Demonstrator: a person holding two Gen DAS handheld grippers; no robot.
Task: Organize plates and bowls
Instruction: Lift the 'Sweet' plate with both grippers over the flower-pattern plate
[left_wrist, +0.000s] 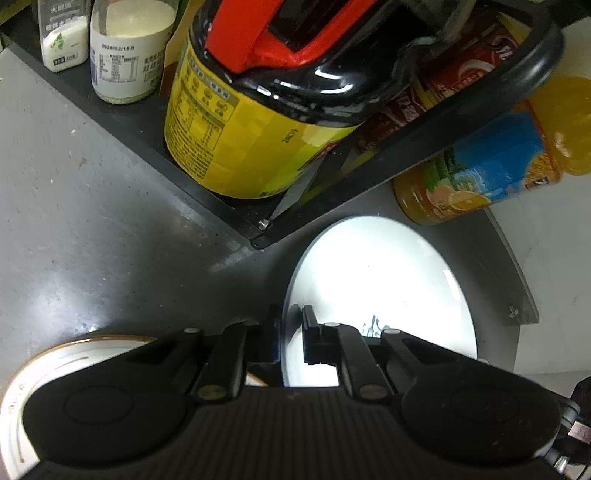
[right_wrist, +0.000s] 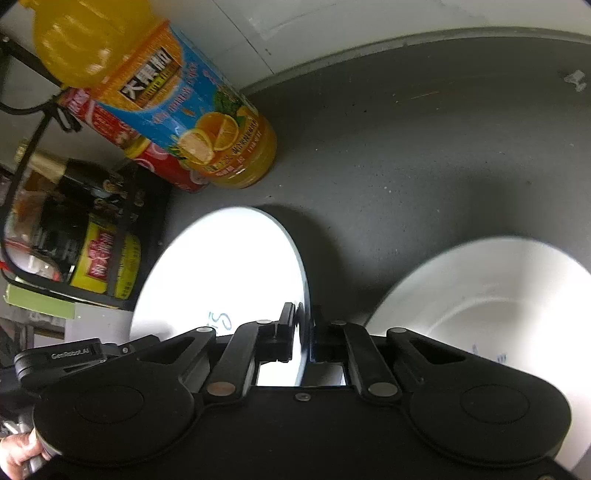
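A flat white plate (left_wrist: 380, 288) lies on the grey counter (left_wrist: 92, 221) just in front of a black rack. My left gripper (left_wrist: 291, 325) is shut on the plate's left rim. In the right wrist view the same plate (right_wrist: 229, 273) shows at centre left, and my right gripper (right_wrist: 304, 321) is shut on its right rim. A white bowl (right_wrist: 498, 295) sits to the right of that gripper. A white dish with a gold rim (left_wrist: 55, 362) lies at the lower left, partly hidden under the left gripper's body.
The black wire rack (left_wrist: 207, 199) holds a yellow-labelled jar (left_wrist: 229, 140) with a red lid and two white bottles (left_wrist: 125, 55). An orange juice bottle (right_wrist: 177, 110) and a red-labelled bottle (right_wrist: 162, 166) stand behind the plate. A white wall (right_wrist: 332, 22) bounds the counter.
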